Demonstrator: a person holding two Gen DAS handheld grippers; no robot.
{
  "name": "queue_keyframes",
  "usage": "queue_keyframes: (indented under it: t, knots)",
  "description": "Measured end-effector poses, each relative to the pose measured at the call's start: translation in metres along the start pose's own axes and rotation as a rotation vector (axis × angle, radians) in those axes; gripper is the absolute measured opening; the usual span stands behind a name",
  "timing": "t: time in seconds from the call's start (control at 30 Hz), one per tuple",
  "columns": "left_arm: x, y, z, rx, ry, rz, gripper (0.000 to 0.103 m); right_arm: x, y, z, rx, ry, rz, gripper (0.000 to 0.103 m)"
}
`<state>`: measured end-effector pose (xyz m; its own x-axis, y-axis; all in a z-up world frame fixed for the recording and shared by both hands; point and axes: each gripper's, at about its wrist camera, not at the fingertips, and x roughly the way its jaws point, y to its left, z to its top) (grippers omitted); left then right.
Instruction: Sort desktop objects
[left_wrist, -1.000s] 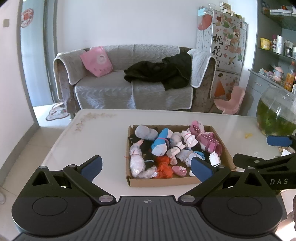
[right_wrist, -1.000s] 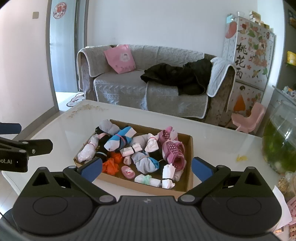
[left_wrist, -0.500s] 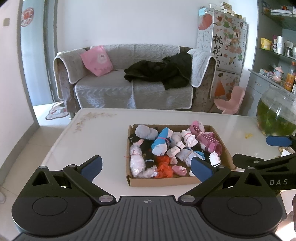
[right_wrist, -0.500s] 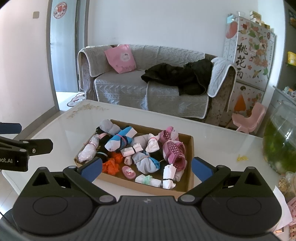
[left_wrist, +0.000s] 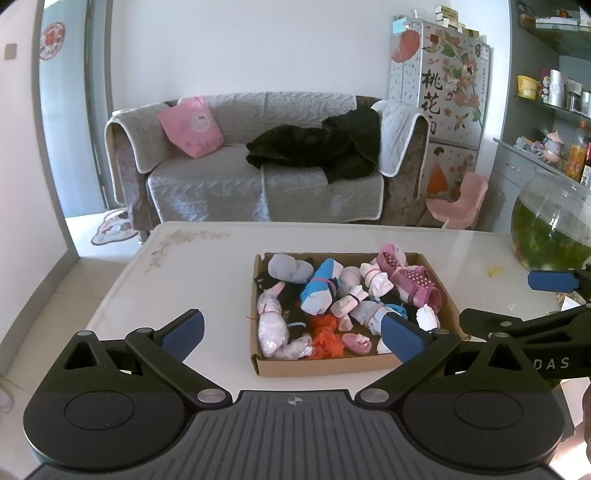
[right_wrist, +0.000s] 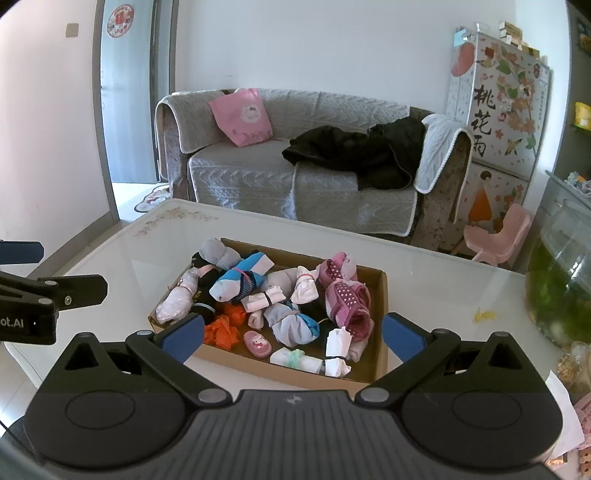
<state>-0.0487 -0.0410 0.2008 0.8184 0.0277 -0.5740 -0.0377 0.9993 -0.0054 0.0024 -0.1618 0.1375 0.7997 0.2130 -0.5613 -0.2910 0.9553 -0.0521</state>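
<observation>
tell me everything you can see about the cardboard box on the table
The cardboard box is a shallow, open-topped brown tray with low walls, resting flat on the white table. It holds a jumble of rolled socks, pink, grey, blue and orange among them. Neither tool touches it.

We count one cardboard box (left_wrist: 325, 366) on the surface (left_wrist: 192, 280), and one glass fishbowl (left_wrist: 546, 225) of green water. Inside the box we make out one orange crumpled bundle (right_wrist: 225, 326), one small pink slipper-shaped piece (right_wrist: 257, 343), two pink dotted shoes (right_wrist: 347, 299) and one blue-and-white rolled bundle (right_wrist: 236, 282); the pale rolled bundles overlap too much for a sure count. Two grippers show, left gripper (left_wrist: 291, 334) and right gripper (right_wrist: 293, 336), each with two blue-tipped fingers (left_wrist: 183, 329).
</observation>
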Motion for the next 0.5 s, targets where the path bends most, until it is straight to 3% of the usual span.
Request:
queue_keyframes:
  t: [0.5]
  knots:
    - [-0.0051,0.0039,0.001,-0.018,-0.032,-0.006,0.103,0.0032,0.0006,-0.0023,0.004,0.005,0.002,0.103]
